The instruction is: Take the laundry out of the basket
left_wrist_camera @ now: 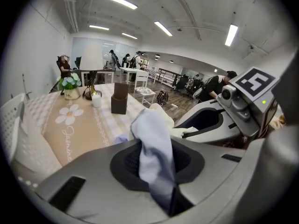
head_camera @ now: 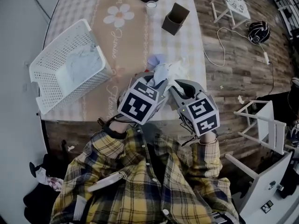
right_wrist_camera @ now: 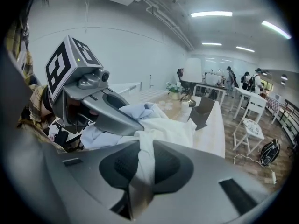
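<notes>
head view shows a bunched cloth (head_camera: 161, 69), part pale blue and part white, above the near edge of the table (head_camera: 173, 50). it is caught between the left gripper (head_camera: 155, 80) and the right gripper (head_camera: 175, 87), whose tips sit close together. only this view shows the white basket (head_camera: 56, 40) clearly: it stands apart to the left on the table, with a grey-blue garment (head_camera: 84, 62) lying inside. left gripper view shows what the head view hides: the jaws are pinched on a pale blue fold that rises between the pads (left_wrist_camera: 124, 162). right gripper view shows its jaws clamped on a white part of the cloth, twisted into a narrow strand at the pads (right_wrist_camera: 170, 164) and widening beyond into the soft white and blue bundle.
</notes>
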Motion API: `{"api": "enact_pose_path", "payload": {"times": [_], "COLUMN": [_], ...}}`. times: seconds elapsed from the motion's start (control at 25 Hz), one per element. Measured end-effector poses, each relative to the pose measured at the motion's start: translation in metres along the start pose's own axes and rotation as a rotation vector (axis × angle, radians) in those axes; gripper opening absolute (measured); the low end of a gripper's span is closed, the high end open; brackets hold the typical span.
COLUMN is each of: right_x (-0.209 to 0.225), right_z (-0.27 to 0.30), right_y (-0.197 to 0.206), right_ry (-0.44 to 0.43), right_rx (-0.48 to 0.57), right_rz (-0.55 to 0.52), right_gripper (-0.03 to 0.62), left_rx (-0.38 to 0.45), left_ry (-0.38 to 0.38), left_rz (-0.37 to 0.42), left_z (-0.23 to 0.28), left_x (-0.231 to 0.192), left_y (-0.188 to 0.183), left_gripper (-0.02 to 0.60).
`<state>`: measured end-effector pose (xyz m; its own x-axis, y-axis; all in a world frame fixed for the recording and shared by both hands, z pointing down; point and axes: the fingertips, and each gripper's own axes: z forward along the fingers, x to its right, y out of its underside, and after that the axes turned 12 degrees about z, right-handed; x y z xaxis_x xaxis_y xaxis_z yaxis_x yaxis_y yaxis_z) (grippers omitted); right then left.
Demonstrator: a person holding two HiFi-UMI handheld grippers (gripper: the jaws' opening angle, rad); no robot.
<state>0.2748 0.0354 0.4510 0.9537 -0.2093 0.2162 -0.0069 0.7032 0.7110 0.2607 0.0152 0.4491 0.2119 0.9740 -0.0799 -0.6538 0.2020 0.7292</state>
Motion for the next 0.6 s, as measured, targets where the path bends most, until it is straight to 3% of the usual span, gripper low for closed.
{"api": "enact_pose_path", "payload": {"times": [0.32,0.6], "right_x": [0.001,0.004], "right_z": [0.057,0.091], "right_y": [0.062,0.095], "right_ry": [-0.051,-0.027], "right_rx": [-0.118,-0.155], "right_rz": [0.049,0.05], "right_gripper": [0.098,0.103], "left_rx": [-0.072,-0.106], "left_ry": [-0.009,-0.01], "left_rz": [-0.124,-0.145], "left_z": [0.033,0.052], "left_x": [-0.012,-0.012], "left_y": [0.076,0.11], "left_gripper": [0.101,0.112]}}
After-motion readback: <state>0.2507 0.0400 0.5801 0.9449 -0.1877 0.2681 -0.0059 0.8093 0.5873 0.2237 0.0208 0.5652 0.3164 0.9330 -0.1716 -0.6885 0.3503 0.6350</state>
